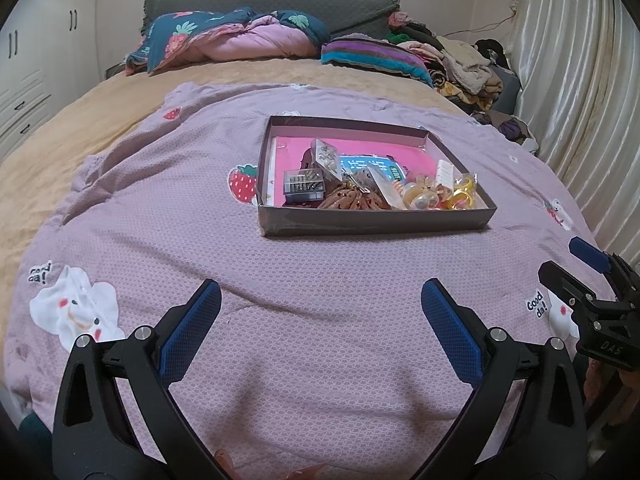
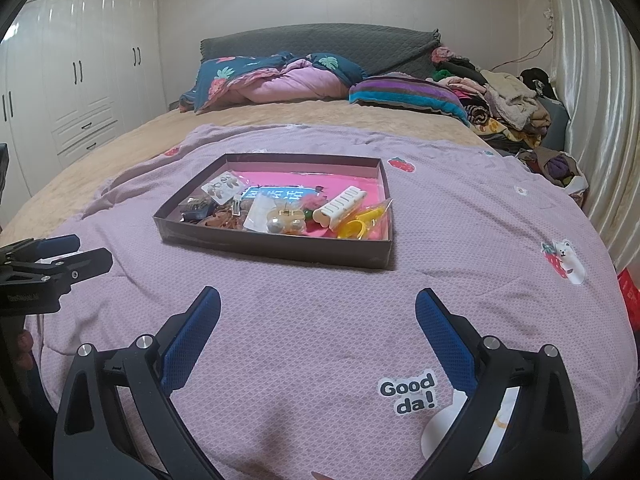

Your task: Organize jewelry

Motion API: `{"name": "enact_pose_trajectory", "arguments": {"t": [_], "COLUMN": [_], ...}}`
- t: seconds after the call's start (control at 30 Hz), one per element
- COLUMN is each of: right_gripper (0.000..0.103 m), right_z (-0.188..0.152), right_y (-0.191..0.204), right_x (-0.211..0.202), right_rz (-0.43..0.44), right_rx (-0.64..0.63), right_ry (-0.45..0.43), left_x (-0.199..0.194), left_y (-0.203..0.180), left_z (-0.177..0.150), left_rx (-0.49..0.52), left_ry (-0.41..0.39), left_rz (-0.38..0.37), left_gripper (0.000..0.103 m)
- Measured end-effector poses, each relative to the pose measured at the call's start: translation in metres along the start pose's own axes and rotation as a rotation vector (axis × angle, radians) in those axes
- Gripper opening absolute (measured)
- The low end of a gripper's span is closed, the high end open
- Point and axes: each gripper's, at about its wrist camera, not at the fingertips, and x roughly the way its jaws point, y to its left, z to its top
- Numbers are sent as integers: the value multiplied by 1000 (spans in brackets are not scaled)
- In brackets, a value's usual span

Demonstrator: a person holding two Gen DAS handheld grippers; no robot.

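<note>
Box (image 1: 372, 222) holding jewelry packets (image 1: 384, 188), white clip (image 2: 340, 206), both hand-held grippers (image 1: 320, 312) (image 2: 318, 312) spread.

Bedroom: white wardrobe (image 2: 80, 92) at side, grey headboard (image 2: 320, 44), cream curtain (image 2: 592, 120) opposite.

Bed (image 2: 132, 140): wide, with a tan sheet and a grey headboard (image 2: 320, 46).
Quilt (image 2: 320, 320): lilac with strawberry and bear prints, spread over the near part of the bed.
Box (image 2: 276, 250): shallow, dark, open, resting on the quilt, filled with small items.
Bedding (image 2: 276, 80): bundled at the head end.
Clothes (image 2: 508, 100): piled at the far right corner.
</note>
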Motion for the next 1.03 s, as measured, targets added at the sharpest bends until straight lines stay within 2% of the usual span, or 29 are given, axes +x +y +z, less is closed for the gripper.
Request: {"name": "enact_pose_trajectory", "arguments": {"t": [0.4,0.7,0.8,0.9,1.0,1.03], "right_gripper": [97,97,97,99,99,99], "right_z": [0,1,8,24,45,50], "right_y": [1,-4,-25,-62,-128,-156], "right_x": [3,9,19,39,72,86], "right_rz": [-15,-55,-94,-180,-297,-365], "right_rx": [-5,24,74,134,268,318], "right_ry": [-4,0,7,11,43,50], "left_x": [2,5,19,42,73,83], "left_y": [4,8,25,61,111,126], "left_z": [0,2,10,31,56,63], "left_rx": [-25,-36,-79,-137,-211,-238], "left_ry": [1,-17,17,45,68,76], "left_rz": [-22,5,48,130,249,283], "left_gripper": [94,94,94,94,94,94]}}
